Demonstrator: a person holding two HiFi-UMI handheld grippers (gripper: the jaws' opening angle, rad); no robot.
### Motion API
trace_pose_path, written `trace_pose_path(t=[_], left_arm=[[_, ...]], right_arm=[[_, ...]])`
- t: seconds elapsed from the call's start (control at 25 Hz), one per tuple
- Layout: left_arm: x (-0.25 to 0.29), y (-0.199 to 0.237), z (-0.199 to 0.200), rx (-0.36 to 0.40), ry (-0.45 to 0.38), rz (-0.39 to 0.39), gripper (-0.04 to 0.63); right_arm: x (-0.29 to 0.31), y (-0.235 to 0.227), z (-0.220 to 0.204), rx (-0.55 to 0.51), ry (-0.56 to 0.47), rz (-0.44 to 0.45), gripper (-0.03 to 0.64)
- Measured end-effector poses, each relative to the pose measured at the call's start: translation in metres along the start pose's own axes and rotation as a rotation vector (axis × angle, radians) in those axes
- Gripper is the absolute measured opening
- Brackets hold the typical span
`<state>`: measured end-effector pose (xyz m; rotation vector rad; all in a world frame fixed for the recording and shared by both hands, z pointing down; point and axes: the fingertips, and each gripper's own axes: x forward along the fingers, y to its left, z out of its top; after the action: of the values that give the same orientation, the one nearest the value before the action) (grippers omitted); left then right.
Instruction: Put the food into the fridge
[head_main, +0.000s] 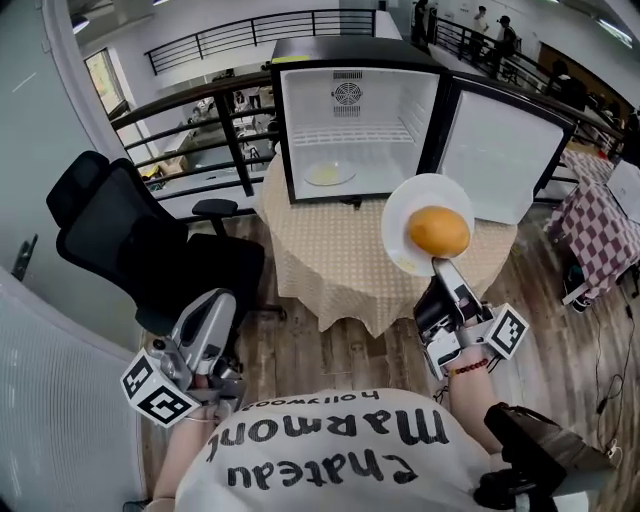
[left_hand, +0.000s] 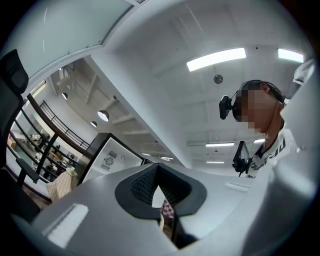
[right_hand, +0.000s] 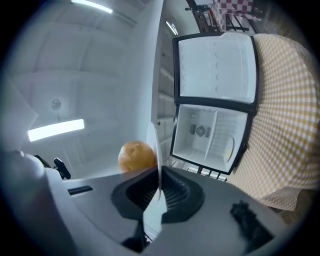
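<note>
Right tongs (right_hand: 159, 192): jaws were closed nearly all the way, pads clamped on the near rim of a round white plate (head_main: 405, 205). In the right gripper view the plate ran edge-on as a thin white line straight between the pads. A round orange-yellow fruit (head_main: 439, 230) sat on that plate, just past the jaw tips; I couldn't tell whether it touched them. Left tongs (left_hand: 159, 192): jaws were down to a thin slit with nothing between them, only a sliver of red checked cloth (left_hand: 167, 210) showing through the gap, so I read it as closed and empty. In the head view it was low at my left side, beside a black swivel office chair (head_main: 120, 235), well apart from plate and fruit. The black mini fridge with a white interior (head_main: 300, 130) stood on a round table under a beige checked cloth (head_main: 330, 260), its door (head_main: 500, 155) swung open to the right. The held plate hung over the near right part of the table, in front of the open door's lower corner, outside the fridge and to the right of its opening. So the fruit was not in the fridge. On the fridge floor, left of centre, lay a second pale plate (head_main: 328, 174), under a white wire shelf (head_main: 350, 133); I couldn't tell what was on it.
</note>
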<state>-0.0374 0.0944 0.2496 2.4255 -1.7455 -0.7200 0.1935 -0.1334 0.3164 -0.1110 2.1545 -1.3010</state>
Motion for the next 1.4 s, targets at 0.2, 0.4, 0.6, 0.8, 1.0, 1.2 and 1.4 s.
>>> trace_pose_path(t=[0.2,0.4,0.6,0.8,1.0,1.2,1.4], left_arm=[[0.019,0.018,-0.007,0.000,0.005,0.008,0.005],[0.034,0.039,-0.023,-0.004,0.037,0.021,0.005],[0.031,0.054,-0.036,-0.014,0.082,0.023,0.005],[0.051,0.089,-0.034,-0.033,0.074,0.004,0.005],[0.087,0.132,-0.036,-0.014,0.128,-0.048,0.005],[0.133,0.176,-0.038,0.001,0.152,-0.102,0.005],[0.164,0.229,-0.030,-0.014,0.141,-0.126,0.005]], right_arm=[[0.012,-0.029,0.009,0.060,-0.010,-0.033,0.023],[0.029,-0.044,0.010,0.036,0.014,-0.053,0.023],[0.033,-0.066,0.006,0.007,0.040,-0.127,0.023],[0.049,-0.091,0.011,-0.027,0.042,-0.164,0.023],[0.076,-0.127,0.020,0.014,-0.007,-0.214,0.023],[0.109,-0.156,0.041,0.012,-0.048,-0.267,0.023],[0.142,-0.194,0.059,0.067,-0.095,-0.361,0.023]])
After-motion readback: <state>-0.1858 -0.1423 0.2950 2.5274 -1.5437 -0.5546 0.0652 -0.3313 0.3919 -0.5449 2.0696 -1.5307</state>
